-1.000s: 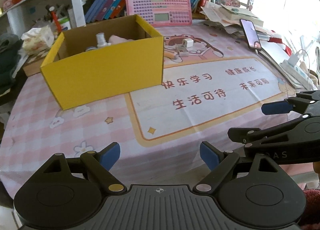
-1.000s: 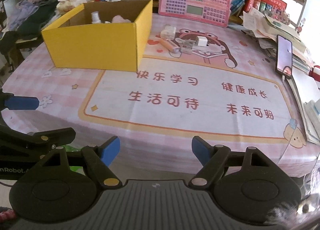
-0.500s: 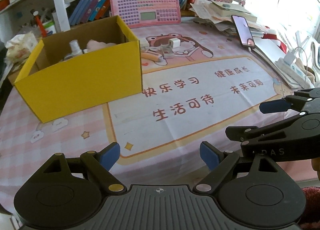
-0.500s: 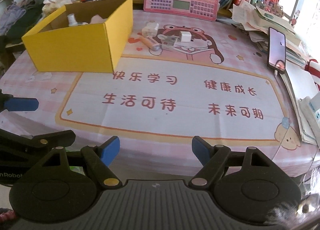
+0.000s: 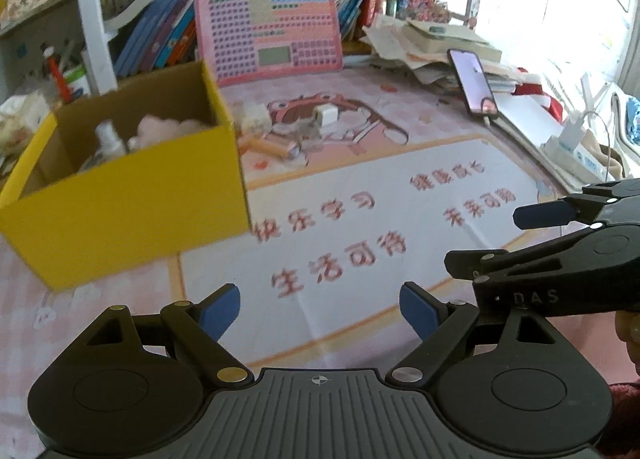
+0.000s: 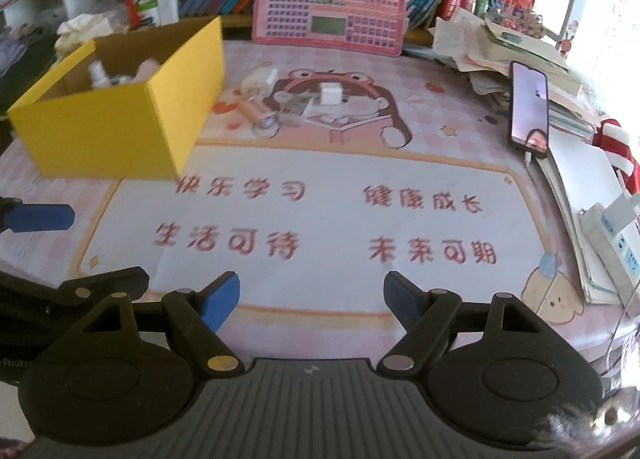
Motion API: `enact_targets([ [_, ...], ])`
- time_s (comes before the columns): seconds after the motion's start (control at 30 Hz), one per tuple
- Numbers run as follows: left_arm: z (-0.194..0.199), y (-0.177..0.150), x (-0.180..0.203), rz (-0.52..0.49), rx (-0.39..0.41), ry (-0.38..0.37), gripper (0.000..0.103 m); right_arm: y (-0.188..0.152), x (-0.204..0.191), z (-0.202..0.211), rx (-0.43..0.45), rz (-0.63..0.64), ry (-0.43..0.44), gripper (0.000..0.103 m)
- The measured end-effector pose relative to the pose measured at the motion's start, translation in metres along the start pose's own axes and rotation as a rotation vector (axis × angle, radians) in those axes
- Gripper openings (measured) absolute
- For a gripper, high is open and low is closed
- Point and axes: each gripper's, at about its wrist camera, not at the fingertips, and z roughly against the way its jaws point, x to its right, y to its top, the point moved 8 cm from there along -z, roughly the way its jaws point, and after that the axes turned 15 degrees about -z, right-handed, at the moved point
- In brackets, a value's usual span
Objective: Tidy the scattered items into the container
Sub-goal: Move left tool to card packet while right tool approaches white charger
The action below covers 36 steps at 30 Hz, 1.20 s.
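Clearly I read 快乐学习 on the mat (image 6: 320,163); both my grippers, left (image 5: 320,309) and right (image 6: 312,301), gape empty, while the yellow box (image 6: 120,119) has slid toward frame left.

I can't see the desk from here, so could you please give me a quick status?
Both grippers open, empty. Small items loose beside yellow box. Nothing in the way.

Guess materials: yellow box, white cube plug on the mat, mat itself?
Yellow box: looks like cardboard, matte yellow outside, raw brown inside, thin folded walls.
White cube plug: probably hard plastic, smooth, with crisp edges.
Mat: likely printed vinyl or coated cloth; faint sheen and fold creases; can't confirm.
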Motion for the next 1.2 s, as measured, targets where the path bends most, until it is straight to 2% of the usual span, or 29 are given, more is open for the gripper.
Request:
enact_targets([
  [0.3, -0.031, 0.039, -0.002, -0.044, 0.025, 0.028, 0.089, 0.046, 0.021, -0.023, 0.044, -0.042, 0.028, 0.076],
  [0.5, -0.049, 0.066, 0.001, -0.070, 0.032, 0.035, 0.089, 0.072, 0.031, -0.045, 0.022, -0.057, 0.063, 0.076],
  [0.63, -0.061, 0.082, -0.001, -0.073, 0.032, 0.065, 0.088, 0.093, 0.036, -0.058, 0.019, -0.068, 0.089, 0.074],
  [0.77, -0.078, 0.095, -0.007, -0.033, 0.019, 0.071, 0.082, 0.118, 0.038, -0.072, 0.035, -0.052, 0.116, 0.072],
  [0.97, -0.106, 0.111, -0.010, -0.033, 0.001, 0.096, 0.072, 0.152, 0.030, -0.107, 0.030, 0.010, 0.150, 0.070],
  [1.2, -0.138, 0.121, -0.016, -0.040, -0.041, 0.131, 0.072, 0.182, 0.016, -0.153, 0.017, 0.089, 0.196, 0.069],
])
